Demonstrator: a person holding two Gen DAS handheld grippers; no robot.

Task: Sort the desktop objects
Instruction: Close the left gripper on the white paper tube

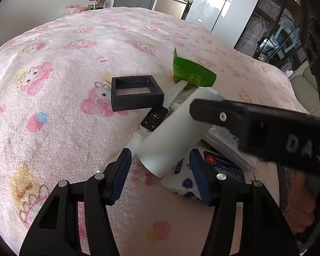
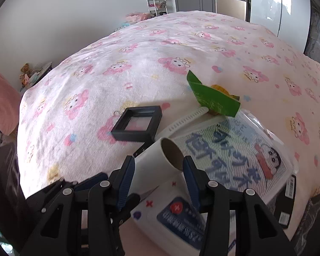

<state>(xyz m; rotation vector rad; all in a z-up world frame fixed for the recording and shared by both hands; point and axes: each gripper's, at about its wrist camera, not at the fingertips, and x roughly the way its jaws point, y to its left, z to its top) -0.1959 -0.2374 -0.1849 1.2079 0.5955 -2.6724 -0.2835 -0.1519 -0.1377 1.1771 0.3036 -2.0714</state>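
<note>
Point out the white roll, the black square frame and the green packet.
white roll (image 2: pixel 157 157), right wrist view, on its white side below the open end
black square frame (image 1: pixel 136 101), left wrist view, on its near wall
green packet (image 1: pixel 189 72), left wrist view, on its printed face

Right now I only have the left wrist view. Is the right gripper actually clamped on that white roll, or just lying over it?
Observer: Clamped, as far as I can tell. In the right wrist view the white roll sits between both pads of the right gripper, and they appear to press its sides.
Operator: Is the roll's far end capped?
Observer: No, it is open, and you can see into a brown cardboard core.
Operator: What lies beyond it on the right?
Observer: A large flat pack printed with blue characters and a cartoon figure, lying on the blanket.
</note>
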